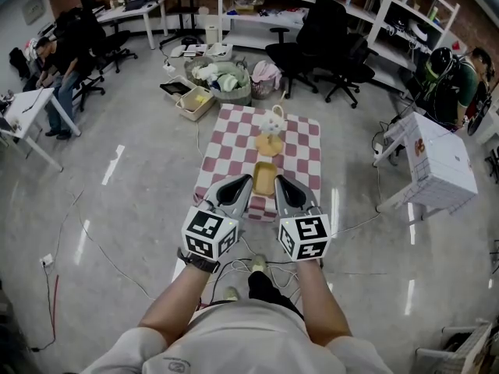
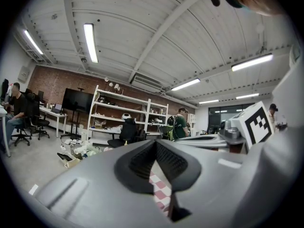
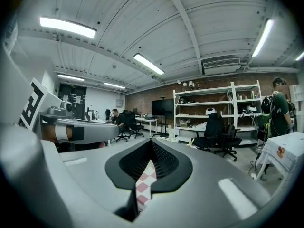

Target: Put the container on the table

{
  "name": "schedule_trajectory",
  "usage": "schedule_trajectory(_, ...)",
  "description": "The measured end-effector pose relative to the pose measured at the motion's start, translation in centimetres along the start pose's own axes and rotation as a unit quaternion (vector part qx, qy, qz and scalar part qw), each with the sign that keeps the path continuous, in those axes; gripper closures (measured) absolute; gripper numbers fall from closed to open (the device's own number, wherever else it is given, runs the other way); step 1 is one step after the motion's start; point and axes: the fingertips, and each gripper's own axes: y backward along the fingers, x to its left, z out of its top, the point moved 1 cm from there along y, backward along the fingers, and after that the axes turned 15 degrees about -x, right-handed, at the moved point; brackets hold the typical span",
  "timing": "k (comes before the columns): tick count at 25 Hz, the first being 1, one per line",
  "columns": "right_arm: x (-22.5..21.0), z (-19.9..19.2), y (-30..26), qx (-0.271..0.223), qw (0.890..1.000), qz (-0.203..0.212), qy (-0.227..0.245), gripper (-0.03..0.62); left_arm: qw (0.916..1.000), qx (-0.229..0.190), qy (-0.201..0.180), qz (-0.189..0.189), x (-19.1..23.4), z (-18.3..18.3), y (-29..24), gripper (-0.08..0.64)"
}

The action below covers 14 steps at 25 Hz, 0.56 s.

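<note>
A shallow yellow container (image 1: 264, 178) lies on the near part of a low table with a red-and-white checkered cloth (image 1: 226, 142). Farther along the cloth sit an orange-yellow dish (image 1: 270, 145) and a white teapot-like object (image 1: 272, 121). My left gripper (image 1: 243, 182) and right gripper (image 1: 281, 183) hover side by side over the table's near edge, flanking the container. Both are shut with nothing in them. In the left gripper view the gripper (image 2: 156, 142) points level into the room, and so does the gripper (image 3: 151, 152) in the right gripper view. Only a sliver of cloth (image 3: 142, 186) shows between the jaws.
Beyond the table stand a basket of clutter (image 1: 222, 80) and a beige crate (image 1: 195, 102). Black office chairs (image 1: 316, 41) and white shelving (image 1: 405, 14) line the back. A white covered table (image 1: 437, 162) stands at right. People sit at desks (image 1: 31, 104) on the left. Cables trail across the floor.
</note>
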Motion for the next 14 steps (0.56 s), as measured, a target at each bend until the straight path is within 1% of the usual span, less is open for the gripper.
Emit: schedule_trajectory(14,-1.0,-1.3,-0.9,0.004,1.0,-0.003,-0.006,0.583,1.0,0.001,0.004,0.002,0.7,-1.2,-1.1,0.554)
